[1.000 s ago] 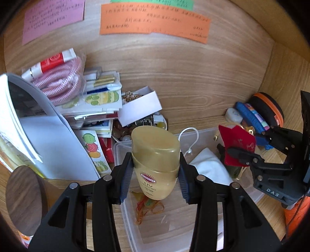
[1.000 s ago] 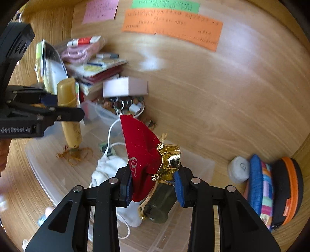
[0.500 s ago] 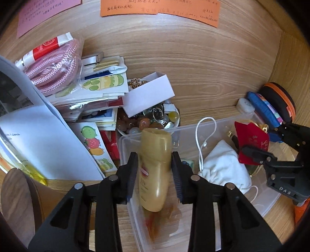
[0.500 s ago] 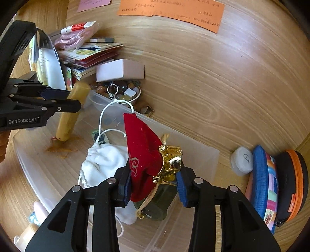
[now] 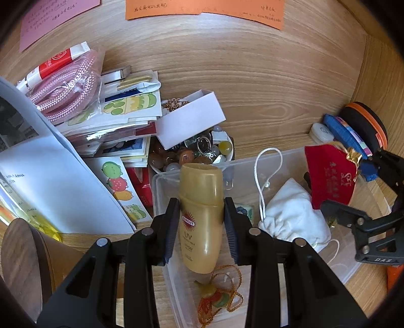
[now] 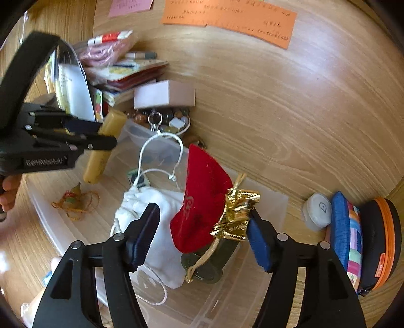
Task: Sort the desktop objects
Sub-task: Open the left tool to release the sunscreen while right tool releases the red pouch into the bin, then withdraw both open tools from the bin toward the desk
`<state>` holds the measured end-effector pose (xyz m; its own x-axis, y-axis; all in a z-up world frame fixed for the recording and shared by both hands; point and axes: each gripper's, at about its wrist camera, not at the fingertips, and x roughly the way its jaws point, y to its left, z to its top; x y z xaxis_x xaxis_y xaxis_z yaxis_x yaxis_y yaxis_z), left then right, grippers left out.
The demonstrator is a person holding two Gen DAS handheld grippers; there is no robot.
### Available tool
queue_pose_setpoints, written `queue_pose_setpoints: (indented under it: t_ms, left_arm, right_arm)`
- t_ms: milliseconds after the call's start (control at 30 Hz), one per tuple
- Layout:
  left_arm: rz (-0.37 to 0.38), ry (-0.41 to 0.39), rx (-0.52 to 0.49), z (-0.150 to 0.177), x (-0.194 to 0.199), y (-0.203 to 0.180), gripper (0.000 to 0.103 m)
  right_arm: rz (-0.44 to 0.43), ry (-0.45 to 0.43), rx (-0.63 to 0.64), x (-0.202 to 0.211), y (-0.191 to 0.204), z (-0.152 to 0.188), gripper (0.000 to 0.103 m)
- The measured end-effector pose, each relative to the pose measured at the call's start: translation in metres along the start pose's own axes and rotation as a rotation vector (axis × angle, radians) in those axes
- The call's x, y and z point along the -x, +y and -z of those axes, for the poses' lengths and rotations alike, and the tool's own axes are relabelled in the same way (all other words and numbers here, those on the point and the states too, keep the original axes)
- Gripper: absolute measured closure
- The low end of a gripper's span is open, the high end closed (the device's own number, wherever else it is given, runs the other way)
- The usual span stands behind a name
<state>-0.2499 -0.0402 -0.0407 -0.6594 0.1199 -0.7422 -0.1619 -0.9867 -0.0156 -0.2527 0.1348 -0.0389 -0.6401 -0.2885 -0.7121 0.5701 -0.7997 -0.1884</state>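
Note:
My left gripper [image 5: 202, 224] is shut on a tan sunscreen bottle [image 5: 200, 191], held tilted with its base low over the clear plastic bin [image 5: 161, 191], just above an orange cord charm [image 5: 219, 297]. In the right wrist view that left gripper [image 6: 106, 133] and the bottle [image 6: 111, 126] hang at the bin's left end. My right gripper [image 6: 202, 214] is opening. A red velvet pouch [image 6: 202, 196] with a gold top stands between its jaws, free of the left pad, resting on a dark jar [image 6: 212, 262] inside the bin. A white drawstring pouch [image 6: 156, 207] lies beside it.
A leaning pile of papers and sticker sheets [image 5: 75, 156], a white box [image 5: 192, 121] and a dish of beads [image 5: 197, 154] crowd the bin's far left side. A white round case [image 6: 319, 208], a blue striped case [image 6: 346, 227] and an orange-rimmed case [image 6: 383, 239] stand right. Paper notes [image 6: 227, 22] hang on the wooden back wall.
The right jaws have spread wide off the red pouch, which now rests on the jar. The left gripper has twisted the bottle so that its label faces the camera again.

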Motion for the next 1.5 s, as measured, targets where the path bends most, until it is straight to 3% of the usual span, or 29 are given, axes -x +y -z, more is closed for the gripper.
queue_pose_setpoints:
  t_ms: [100,633,867,1000,1133,1300,1500]
  left_arm:
    - [-0.001,0.005,-0.005,0.001,0.002,0.0,0.068]
    - [0.003,-0.004,-0.001,0.007,0.03,-0.004,0.062]
    - [-0.008,-0.083,-0.017,0.013,0.071,-0.017,0.046]
    - [-0.024,-0.148,-0.023,0.021,0.101,-0.022,0.028]
    - [-0.023,-0.184,-0.028,0.032,0.124,-0.022,0.026]
    - [-0.022,-0.218,-0.03,0.047,0.141,-0.035,0.013]
    - [-0.001,-0.237,-0.024,0.074,0.161,-0.045,0.01]
  right_arm:
    - [-0.001,-0.015,-0.013,0.005,-0.003,-0.002,0.033]
    - [-0.045,-0.05,-0.03,0.03,-0.002,-0.016,0.03]
    - [-0.018,-0.083,-0.003,0.062,0.012,-0.014,0.029]
    - [0.007,-0.121,0.01,0.087,0.021,-0.011,0.022]
    - [0.017,-0.157,0.02,0.111,0.034,-0.003,0.021]
    - [0.042,-0.18,0.044,0.133,0.05,0.013,0.021]
    - [0.055,-0.185,0.041,0.147,0.061,0.041,0.021]
